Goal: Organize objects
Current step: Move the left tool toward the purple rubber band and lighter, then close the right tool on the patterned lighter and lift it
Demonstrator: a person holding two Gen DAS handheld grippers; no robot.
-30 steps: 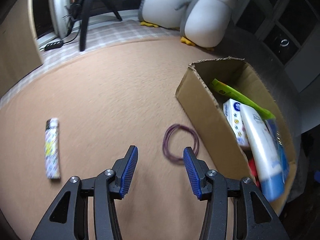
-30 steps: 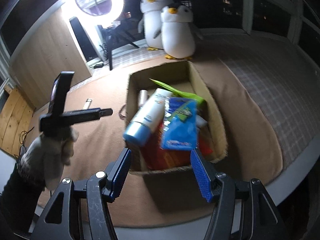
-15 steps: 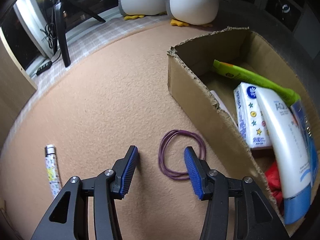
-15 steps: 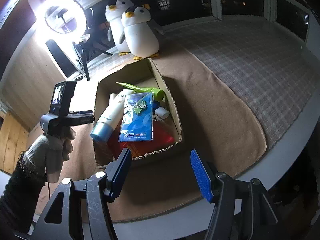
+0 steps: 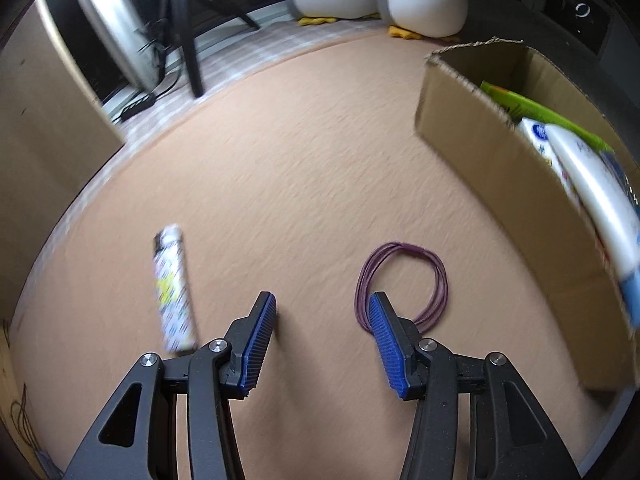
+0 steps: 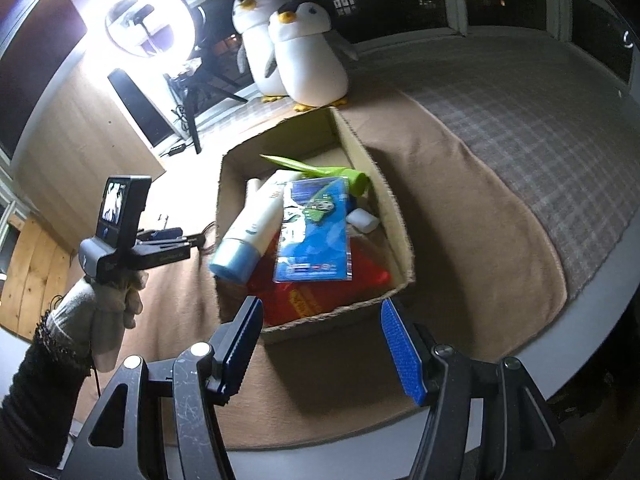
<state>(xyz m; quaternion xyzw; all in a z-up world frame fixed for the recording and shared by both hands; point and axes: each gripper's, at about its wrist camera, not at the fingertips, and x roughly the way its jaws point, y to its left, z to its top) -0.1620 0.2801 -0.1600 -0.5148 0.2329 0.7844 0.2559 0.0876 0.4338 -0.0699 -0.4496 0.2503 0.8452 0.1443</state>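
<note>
Purple bands (image 5: 402, 285) beside left claw (image 5: 322, 312); both claws half-open, empty; right claw (image 6: 322, 320) near box (image 6: 394, 216).

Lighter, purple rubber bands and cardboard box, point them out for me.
Lighter (image 5: 173, 292), left wrist view, middle of its patterned body.
Purple rubber bands (image 5: 439, 276), left wrist view, right side of the loop.
Cardboard box (image 5: 496, 176), left wrist view, its near outer wall.

On the blanket (image 5: 304, 168), lighter (image 5: 173, 288) lies left of my left claw (image 5: 322, 320), hair ties (image 5: 402, 284) right, box (image 5: 516, 216) further right. Bottle (image 6: 256, 228) and packet (image 6: 314, 230) sit in it.
</note>
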